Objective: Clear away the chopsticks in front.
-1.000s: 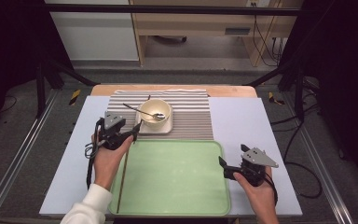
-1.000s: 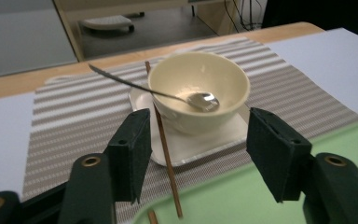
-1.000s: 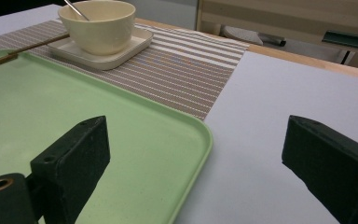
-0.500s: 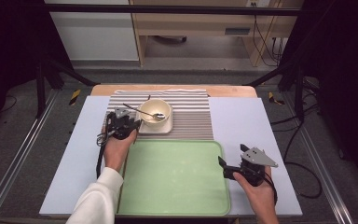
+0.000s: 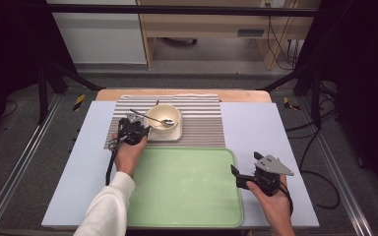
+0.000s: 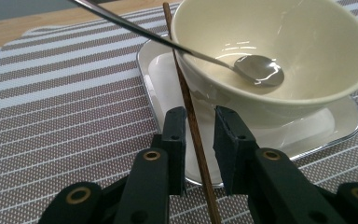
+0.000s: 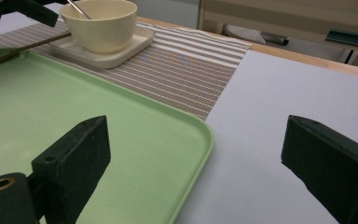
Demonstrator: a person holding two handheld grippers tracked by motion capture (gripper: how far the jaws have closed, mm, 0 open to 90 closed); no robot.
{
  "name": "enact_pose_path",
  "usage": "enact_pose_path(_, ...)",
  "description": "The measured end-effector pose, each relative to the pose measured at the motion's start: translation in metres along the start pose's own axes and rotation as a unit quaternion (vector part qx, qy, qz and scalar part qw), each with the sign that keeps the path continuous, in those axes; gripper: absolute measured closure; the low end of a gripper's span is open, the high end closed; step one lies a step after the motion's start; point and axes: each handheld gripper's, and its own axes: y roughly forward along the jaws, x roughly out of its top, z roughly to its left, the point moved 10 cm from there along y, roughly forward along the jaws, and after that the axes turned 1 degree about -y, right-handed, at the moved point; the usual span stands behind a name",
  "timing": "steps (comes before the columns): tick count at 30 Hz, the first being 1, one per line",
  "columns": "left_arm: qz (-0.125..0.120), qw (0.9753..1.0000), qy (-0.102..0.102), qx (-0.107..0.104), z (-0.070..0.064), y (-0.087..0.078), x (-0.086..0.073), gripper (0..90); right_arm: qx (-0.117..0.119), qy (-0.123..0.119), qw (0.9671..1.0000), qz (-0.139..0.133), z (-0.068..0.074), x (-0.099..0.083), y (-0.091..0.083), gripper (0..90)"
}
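We take the cream bowl (image 5: 164,116) as our landmark. It sits on a small square white plate (image 6: 165,74), and both stand on a striped placemat (image 5: 202,123) at the far side of the table (image 5: 256,128). A metal spoon (image 6: 256,70) lies inside the bowl, its handle sticking out over the rim on the side of our left hand.

Our left gripper (image 6: 199,123) is just beside the bowl, at the plate's near left corner. Its jaws stand a little apart, one on each side of a thin brown chopstick (image 6: 186,98). We see a narrow gap between the stick and each pad, so the jaws straddle it rather than squeeze it. The chopstick leans against the bowl's outer wall, crosses the plate's edge and runs back between the jaws toward us. From the right gripper view the same stick reaches from the plate out over the far rim of the green tray (image 7: 121,140).

The tray lies on our side of the bowl, touching or slightly overlapping the near edge of the placemat.

Our right gripper (image 5: 236,174) is well apart from the bowl, at the tray's near right edge. Its jaws are spread wide with nothing between them; one hangs over the tray and the other over the bare table beside it
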Motion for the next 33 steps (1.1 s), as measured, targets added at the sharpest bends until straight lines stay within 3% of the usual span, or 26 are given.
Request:
enact_pose_path(11, 0.017, 0.9998, 0.007, 0.006, 0.0, 0.013, -0.008, 72.0, 0.001, -0.001, 1.0, 0.002, 0.0, -0.001, 0.0, 8.5)
enact_pose_path(18, 0.029, 0.9992, 0.012, 0.023, 0.0, 0.018, -0.011, 72.4, 0.002, 0.001, 1.0, 0.003, 0.001, -0.001, 0.0, 8.2)
enact_pose_path(25, 0.024, 0.9995, -0.008, 0.018, -0.003, 0.022, -0.01, 80.8, 0.003, 0.003, 1.0, 0.002, 0.001, -0.001, 0.0, 8.2)
enact_pose_path(33, 0.02, 0.9987, -0.03, 0.034, 0.004, 0.021, -0.009, 85.5, 0.002, 0.002, 1.0, 0.001, 0.0, -0.001, 0.0, 8.2)
